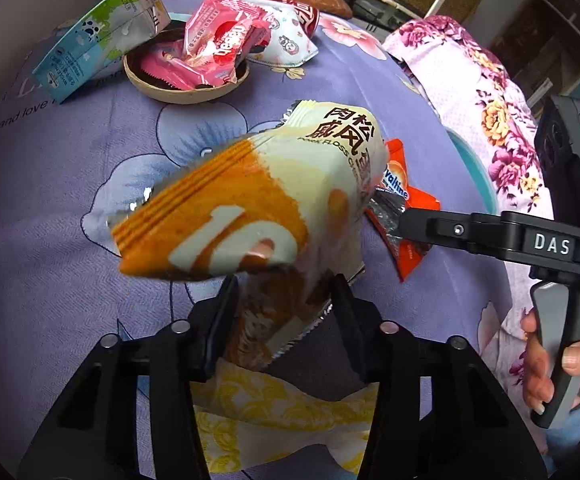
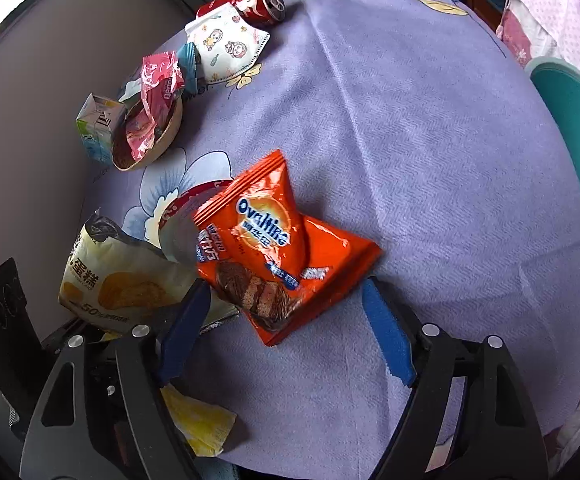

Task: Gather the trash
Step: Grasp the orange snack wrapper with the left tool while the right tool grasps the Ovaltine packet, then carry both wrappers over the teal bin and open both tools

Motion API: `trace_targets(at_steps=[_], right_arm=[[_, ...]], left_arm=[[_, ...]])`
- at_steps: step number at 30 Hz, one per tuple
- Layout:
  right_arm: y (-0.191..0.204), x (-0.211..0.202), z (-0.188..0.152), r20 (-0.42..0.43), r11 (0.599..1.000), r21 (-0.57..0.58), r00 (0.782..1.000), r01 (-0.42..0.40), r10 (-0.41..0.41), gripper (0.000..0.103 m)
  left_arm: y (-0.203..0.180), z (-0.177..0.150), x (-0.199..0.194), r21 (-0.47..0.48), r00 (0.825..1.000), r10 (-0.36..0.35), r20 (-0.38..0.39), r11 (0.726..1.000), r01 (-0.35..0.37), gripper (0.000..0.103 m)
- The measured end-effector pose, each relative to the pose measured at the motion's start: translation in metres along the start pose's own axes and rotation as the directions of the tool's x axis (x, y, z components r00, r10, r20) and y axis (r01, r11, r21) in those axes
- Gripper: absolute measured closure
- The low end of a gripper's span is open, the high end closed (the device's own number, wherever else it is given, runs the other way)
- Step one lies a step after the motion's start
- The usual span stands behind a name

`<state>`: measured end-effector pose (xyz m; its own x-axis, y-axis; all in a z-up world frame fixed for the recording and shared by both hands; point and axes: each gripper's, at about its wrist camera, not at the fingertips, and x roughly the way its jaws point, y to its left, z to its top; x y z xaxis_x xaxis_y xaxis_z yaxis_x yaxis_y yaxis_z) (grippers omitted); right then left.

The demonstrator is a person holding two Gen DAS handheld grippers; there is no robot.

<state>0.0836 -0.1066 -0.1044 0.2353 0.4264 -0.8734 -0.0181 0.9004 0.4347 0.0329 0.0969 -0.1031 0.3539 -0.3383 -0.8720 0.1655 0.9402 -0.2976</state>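
My left gripper (image 1: 285, 292) is shut on a cream and orange cake wrapper (image 1: 249, 200) and holds it above the purple tablecloth (image 1: 69, 200); the wrapper also shows in the right wrist view (image 2: 121, 280). My right gripper (image 2: 290, 320) is open, its blue pads either side of an orange Ovaltine wrapper (image 2: 277, 248) lying on the cloth. In the left wrist view the right gripper (image 1: 410, 224) reaches the Ovaltine wrapper (image 1: 406, 192) from the right.
A tan bowl (image 1: 177, 92) with pink wrappers (image 1: 217, 44), a milk carton (image 1: 101, 36), a face mask (image 2: 229, 44) and a red can (image 2: 257, 0) lie at the far side. A yellow tissue (image 2: 197, 420) lies near me. A teal bin (image 2: 574, 136) stands right of the table.
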Motion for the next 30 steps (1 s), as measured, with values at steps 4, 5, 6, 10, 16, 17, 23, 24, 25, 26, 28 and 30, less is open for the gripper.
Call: trace_targets(at_steps=[4, 5, 6, 10, 16, 17, 23, 24, 25, 26, 28, 30], right_arm=[[0.003, 0.005, 0.004, 0.023, 1.000, -0.026, 1.000, 0.010, -0.009, 0.057], [0.003, 0.005, 0.004, 0.020, 1.000, -0.020, 1.000, 0.001, 0.000, 0.062], [0.002, 0.004, 0.004, 0.025, 1.000, -0.023, 1.000, 0.001, 0.000, 0.064], [0.000, -0.007, 0.006, 0.053, 0.999, -0.040, 0.999, 0.007, -0.005, 0.068], [-0.013, -0.026, 0.008, 0.083, 1.000, -0.023, 0.996, 0.012, -0.010, 0.068], [-0.016, -0.028, 0.008, 0.084, 1.000, -0.018, 0.996, 0.009, -0.008, 0.068], [-0.022, -0.034, 0.008, 0.097, 1.000, -0.014, 0.995, 0.017, -0.016, 0.068], [-0.023, -0.036, 0.009, 0.102, 1.000, -0.016, 0.995, 0.019, -0.017, 0.068], [-0.024, -0.038, 0.009, 0.106, 1.000, -0.017, 0.994, 0.020, -0.018, 0.068], [-0.024, -0.040, 0.009, 0.111, 1.000, -0.019, 0.994, 0.020, -0.018, 0.068], [-0.026, -0.044, 0.011, 0.124, 1.000, -0.019, 0.992, 0.017, -0.014, 0.068], [-0.029, -0.046, 0.012, 0.127, 1.000, -0.015, 0.992, 0.008, -0.006, 0.068]], left_arm=[[0.000, 0.008, -0.008, -0.002, 1.000, 0.011, 0.025, 1.000, -0.011, 0.067], [0.000, 0.011, -0.012, -0.005, 0.999, 0.010, 0.035, 1.000, -0.010, 0.068], [0.001, 0.013, -0.015, -0.007, 0.999, 0.009, 0.045, 1.000, -0.008, 0.070], [0.007, 0.021, -0.029, -0.024, 0.997, 0.003, 0.077, 1.000, -0.001, 0.074], [0.005, 0.029, -0.038, -0.027, 0.994, 0.008, 0.105, 1.000, -0.005, 0.074], [0.003, 0.030, -0.034, -0.027, 0.996, 0.005, 0.094, 1.000, -0.002, 0.074], [-0.008, 0.030, -0.018, -0.030, 0.998, 0.036, 0.054, 0.999, -0.035, 0.083], [-0.008, 0.031, -0.020, -0.040, 0.997, 0.035, 0.065, 0.999, -0.032, 0.087], [-0.008, 0.033, -0.025, -0.050, 0.996, 0.044, 0.083, 0.998, -0.040, 0.088], [-0.008, 0.036, -0.031, -0.059, 0.992, 0.062, 0.107, 0.997, -0.056, 0.088], [-0.008, 0.039, -0.041, -0.074, 0.986, 0.087, 0.142, 0.994, -0.077, 0.089], [-0.008, 0.043, -0.048, -0.084, 0.984, 0.090, 0.155, 0.993, -0.078, 0.089]])
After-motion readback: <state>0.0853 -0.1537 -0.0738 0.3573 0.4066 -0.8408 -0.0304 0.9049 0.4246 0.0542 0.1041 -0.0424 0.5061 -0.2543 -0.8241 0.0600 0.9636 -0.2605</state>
